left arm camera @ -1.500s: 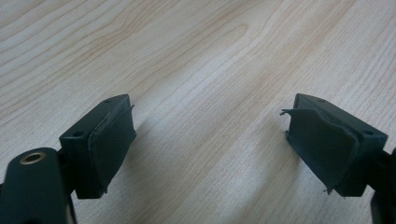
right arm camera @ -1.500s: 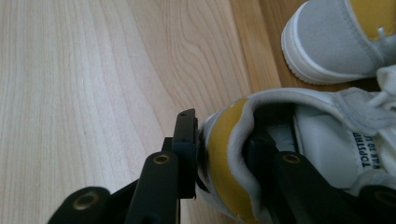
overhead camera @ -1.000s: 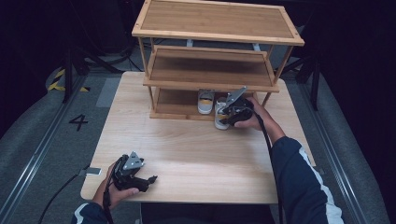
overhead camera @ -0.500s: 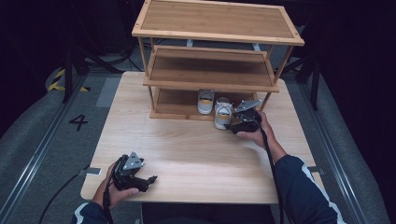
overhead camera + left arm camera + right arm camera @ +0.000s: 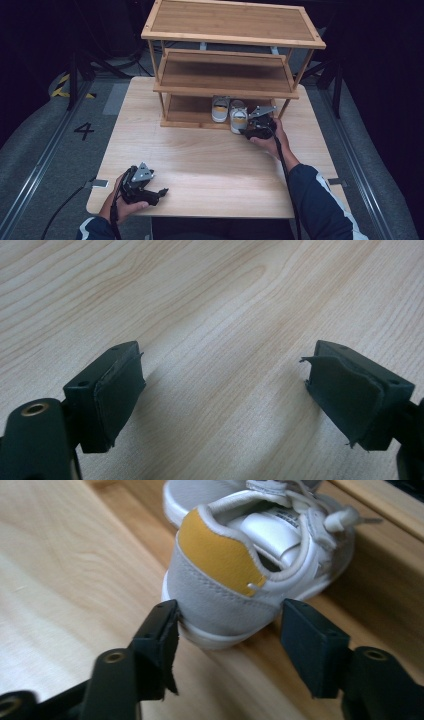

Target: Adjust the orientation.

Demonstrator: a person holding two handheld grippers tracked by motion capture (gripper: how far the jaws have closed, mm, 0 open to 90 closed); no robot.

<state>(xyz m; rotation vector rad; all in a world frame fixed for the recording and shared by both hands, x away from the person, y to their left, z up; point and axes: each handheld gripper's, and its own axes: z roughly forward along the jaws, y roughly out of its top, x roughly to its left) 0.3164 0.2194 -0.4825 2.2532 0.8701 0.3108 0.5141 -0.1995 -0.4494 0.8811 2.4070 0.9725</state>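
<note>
We saw a pale wooden table (image 5: 200,150) with a three-tier bamboo rack (image 5: 227,70) standing at its far edge, its slatted shelves bare above and its lowest shelf near the level of the tabletop. Two small shoes sat side by side at the right end of that lowest shelf, toes pointing in under the rack and heels toward us. The left shoe (image 5: 220,108) lay further in; the right shoe (image 5: 238,116) had its heel hanging out over the shelf's front edge.

That heel was what mattered. In the right gripper view the shoe (image 5: 240,575) ran lengthwise away from the jaws, slanting a little to the right, so its long axis almost continued the gripper's own line. The right gripper (image 5: 249,131) sat just in front of the heel, by far the nearer of the two. Its jaws had just been closing, and they stood either side of the heel base, the left one at or almost at the sole, the right one with a clear gap, so we judged no grip made yet.

The shoe had grey suede-like sides, a mustard heel tab, a white rubber sole, a padded collar and white laces.

The left gripper (image 5: 161,191) rested near the table's near left corner, well apart from the shoes, jaws wide apart over bare wood grain, black pads worn at the edges.
</note>
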